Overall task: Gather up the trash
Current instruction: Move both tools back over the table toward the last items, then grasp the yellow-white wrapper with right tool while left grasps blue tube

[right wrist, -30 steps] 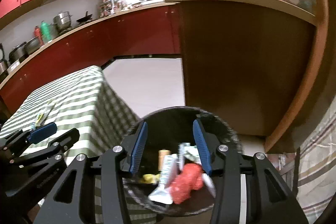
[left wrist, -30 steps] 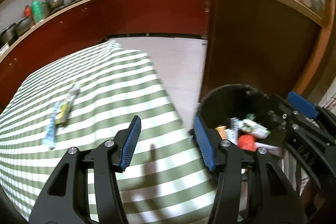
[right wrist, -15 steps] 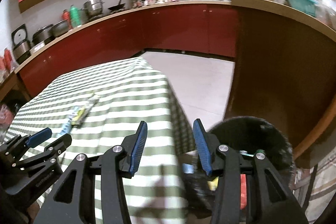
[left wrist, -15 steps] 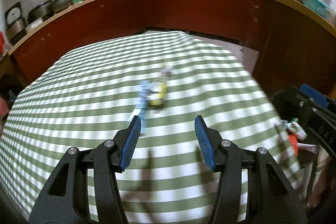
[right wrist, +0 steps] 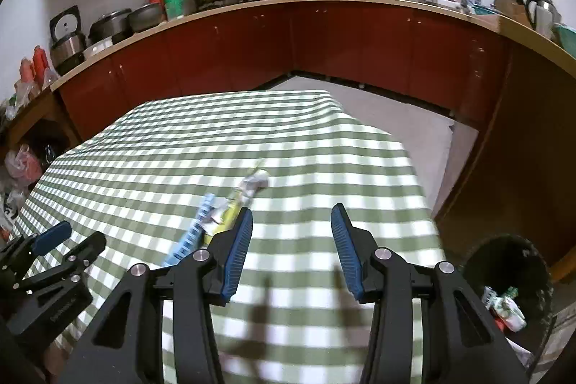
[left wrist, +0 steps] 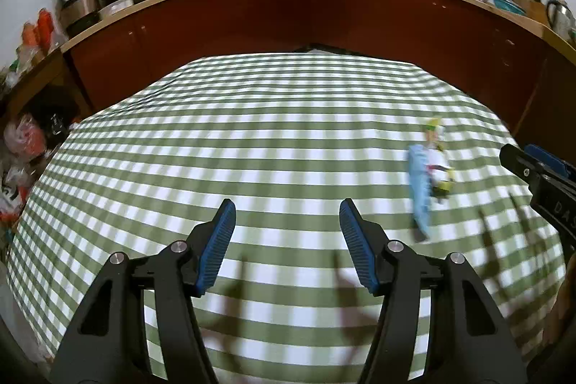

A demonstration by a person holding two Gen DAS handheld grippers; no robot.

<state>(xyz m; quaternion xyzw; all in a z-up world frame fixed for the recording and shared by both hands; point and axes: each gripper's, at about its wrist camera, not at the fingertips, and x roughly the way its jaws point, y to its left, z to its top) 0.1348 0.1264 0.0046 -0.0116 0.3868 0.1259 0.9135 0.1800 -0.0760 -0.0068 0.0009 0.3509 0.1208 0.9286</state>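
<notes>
Two pieces of trash lie together on the green-checked tablecloth (left wrist: 252,139): a light blue wrapper (left wrist: 419,189) and a yellow-and-white wrapper (left wrist: 437,161) beside it. My left gripper (left wrist: 286,222) hovers over bare cloth to their left, its jaws opening with nothing between them. In the right wrist view the blue wrapper (right wrist: 194,233) and the yellow wrapper (right wrist: 234,204) lie just left of my right gripper (right wrist: 291,233), which is open and empty above the cloth. The black trash bin (right wrist: 511,279) stands on the floor at the lower right, with several wrappers inside.
Red kitchen cabinets under a wooden counter (right wrist: 324,2) wrap around behind the table, carrying pots and bottles. Plastic bags (left wrist: 21,146) are piled on the floor at the left. A strip of pale floor (right wrist: 396,117) runs between the table's right edge and the cabinets.
Both grippers swung left from over the trash bin to above the table. The bin slid out of the left view and to the right view's corner. The left jaws widened a little.
</notes>
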